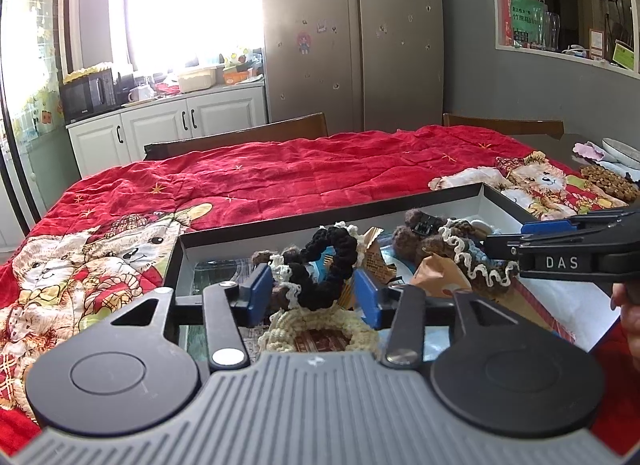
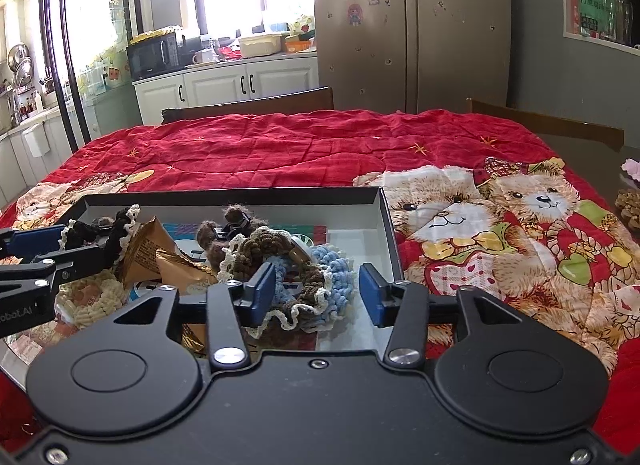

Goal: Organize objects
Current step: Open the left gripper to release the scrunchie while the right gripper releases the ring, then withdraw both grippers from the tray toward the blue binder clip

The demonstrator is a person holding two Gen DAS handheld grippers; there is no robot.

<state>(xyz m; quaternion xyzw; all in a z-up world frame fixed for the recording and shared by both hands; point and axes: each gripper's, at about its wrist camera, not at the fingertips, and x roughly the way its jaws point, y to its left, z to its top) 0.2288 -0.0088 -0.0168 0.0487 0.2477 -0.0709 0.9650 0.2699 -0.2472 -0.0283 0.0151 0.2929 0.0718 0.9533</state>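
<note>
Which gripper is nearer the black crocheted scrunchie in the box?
Left. The left gripper has the black scrunchie between its open pads, not pressed. The right gripper is further along the box, open around a brown and blue scrunchie pile.

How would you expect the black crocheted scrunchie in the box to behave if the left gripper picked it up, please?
The black crocheted scrunchie looks like soft yarn, so it would probably flop and squash between the left gripper's pads. It seems light, and unlikely to slip or break. It might drag the cream scrunchie beside it.

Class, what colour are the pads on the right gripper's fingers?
Blue pads, seen best in the right wrist view.
</note>
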